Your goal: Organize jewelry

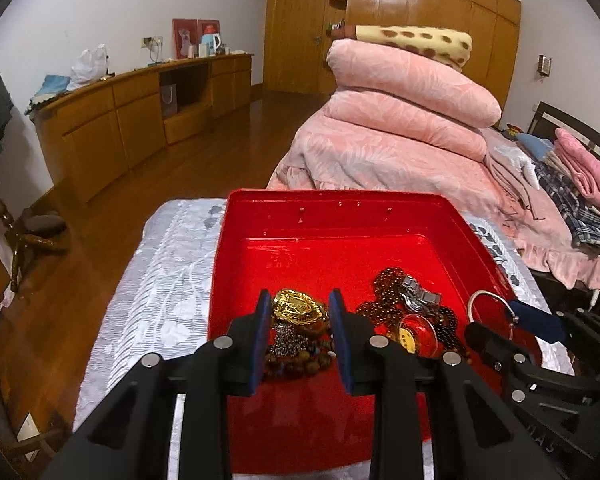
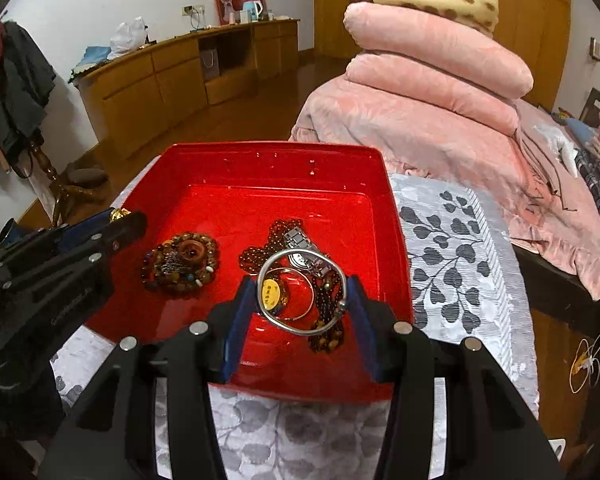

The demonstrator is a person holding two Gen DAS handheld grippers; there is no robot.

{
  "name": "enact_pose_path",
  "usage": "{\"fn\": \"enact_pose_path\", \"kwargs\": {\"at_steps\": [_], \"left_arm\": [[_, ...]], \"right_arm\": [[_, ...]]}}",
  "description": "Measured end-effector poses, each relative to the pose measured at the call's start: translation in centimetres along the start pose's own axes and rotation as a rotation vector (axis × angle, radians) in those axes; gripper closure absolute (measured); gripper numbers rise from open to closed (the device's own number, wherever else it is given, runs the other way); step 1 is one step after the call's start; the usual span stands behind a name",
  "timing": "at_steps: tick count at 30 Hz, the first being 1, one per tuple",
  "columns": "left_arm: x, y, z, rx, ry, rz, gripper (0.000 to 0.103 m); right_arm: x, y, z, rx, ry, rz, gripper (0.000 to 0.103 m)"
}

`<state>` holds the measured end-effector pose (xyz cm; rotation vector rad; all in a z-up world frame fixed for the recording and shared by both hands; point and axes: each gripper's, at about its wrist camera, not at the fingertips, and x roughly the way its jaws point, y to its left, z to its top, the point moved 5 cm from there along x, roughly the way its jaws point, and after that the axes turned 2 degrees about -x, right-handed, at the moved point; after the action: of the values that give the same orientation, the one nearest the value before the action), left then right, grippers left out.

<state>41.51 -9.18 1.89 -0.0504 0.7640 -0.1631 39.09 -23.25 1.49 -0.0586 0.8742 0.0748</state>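
Closest in, the left tool has its blue pads clamped on a gold ornament, held above the red tray at about 7 o'clock of its floor. Over on the right, the right tool grips a silver bangle across its width, pads pressing the ring from 9 and 3 o'clock, with the tray's 5 o'clock corner below. Under the left tool a coiled mound of brown beaded bracelets lies on the tray floor; toward 3 o'clock from it sits a tangle of dark amber bead strands with a silver watch on top and a round yellow-labelled piece beside it. The tray rests on a grey leaf-patterned cloth over the desk. Farther back, pink quilts are stacked on the bed, and a wooden cabinet lines the far wall at 10 o'clock.
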Motion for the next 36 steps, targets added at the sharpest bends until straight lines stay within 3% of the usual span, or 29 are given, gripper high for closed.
{"fn": "enact_pose_path", "kwargs": {"at_steps": [2,3,4,11,13,23,36], "left_arm": [[0.6,0.2,0.0,-0.011,0.008,0.001,0.072],[0.8,0.3,-0.1,-0.015,0.013,0.011,0.064],[0.9,0.5,-0.1,-0.017,0.013,0.013,0.060],[0.4,0.9,0.1,-0.018,-0.013,0.029,0.053],[0.0,0.9,0.2,-0.017,-0.023,0.033,0.047],[-1.5,1.6,0.0,-0.037,-0.043,0.037,0.042],[-5.0,2.2,-0.9,-0.035,-0.099,0.061,0.018]], "right_arm": [[0.6,-0.1,-0.1,-0.003,0.011,-0.013,0.056],[0.7,-0.2,-0.1,-0.003,0.011,-0.023,0.045],[0.8,-0.4,-0.1,-0.002,0.003,-0.034,0.042],[0.1,-0.9,0.0,0.011,-0.026,-0.044,0.037],[0.0,-0.9,0.0,0.013,-0.029,-0.044,0.035],[-1.4,-1.2,-0.5,0.018,-0.044,-0.055,0.027],[-3.9,-0.9,-2.1,0.032,-0.070,-0.063,0.013]]}}
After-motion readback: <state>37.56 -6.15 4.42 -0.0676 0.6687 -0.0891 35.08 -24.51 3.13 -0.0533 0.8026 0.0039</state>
